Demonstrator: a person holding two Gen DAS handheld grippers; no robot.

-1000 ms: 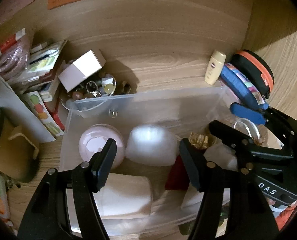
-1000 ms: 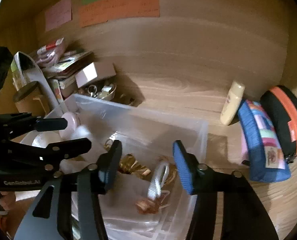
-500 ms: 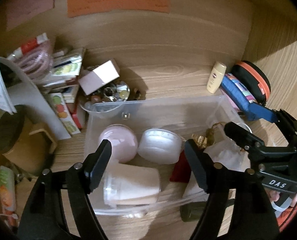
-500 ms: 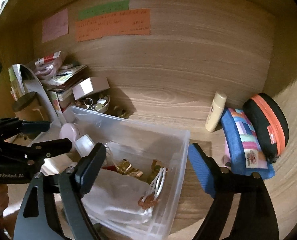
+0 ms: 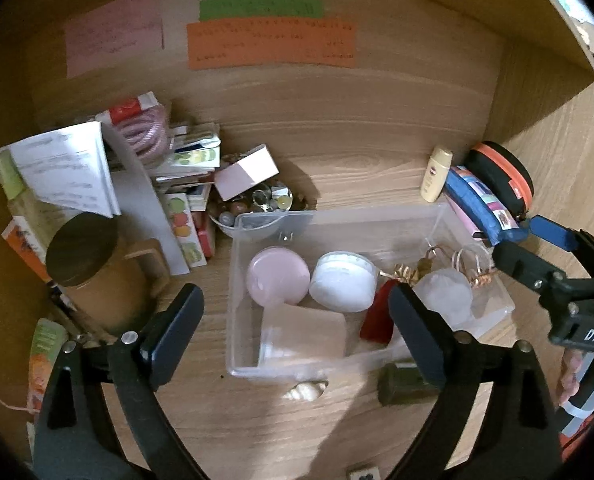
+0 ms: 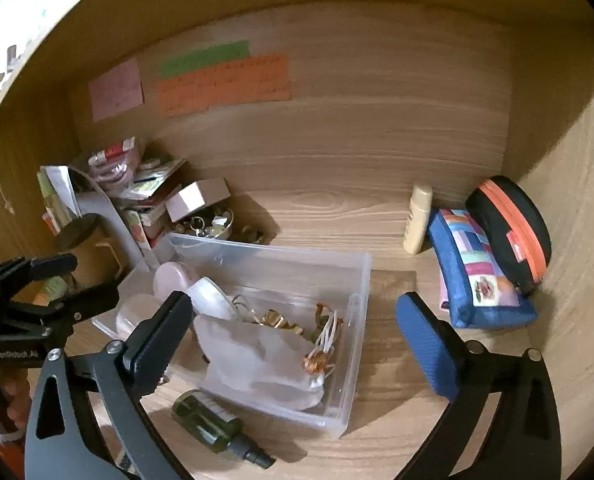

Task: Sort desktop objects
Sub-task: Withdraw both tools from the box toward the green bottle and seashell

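Both tongs empty, jaws opening: left gripper [image 5: 295,330], right gripper [image 6: 293,340]. Clear bin [image 6: 355,280] sits centre frame, filled. I'd go for the green spray bottle [image 6: 217,424] lower centre, gripping its body squarely, staying clear of the bin wall

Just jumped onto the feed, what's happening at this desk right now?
A person is sorting desk clutter into a clear plastic bin. Both tools are empty, jaws opening: the left tool hangs over the bin's jar end, the right tool over its other end. The bin already holds a pink jar, a white jar and gold trinkets. A green spray bottle and a seashell lie outside it.
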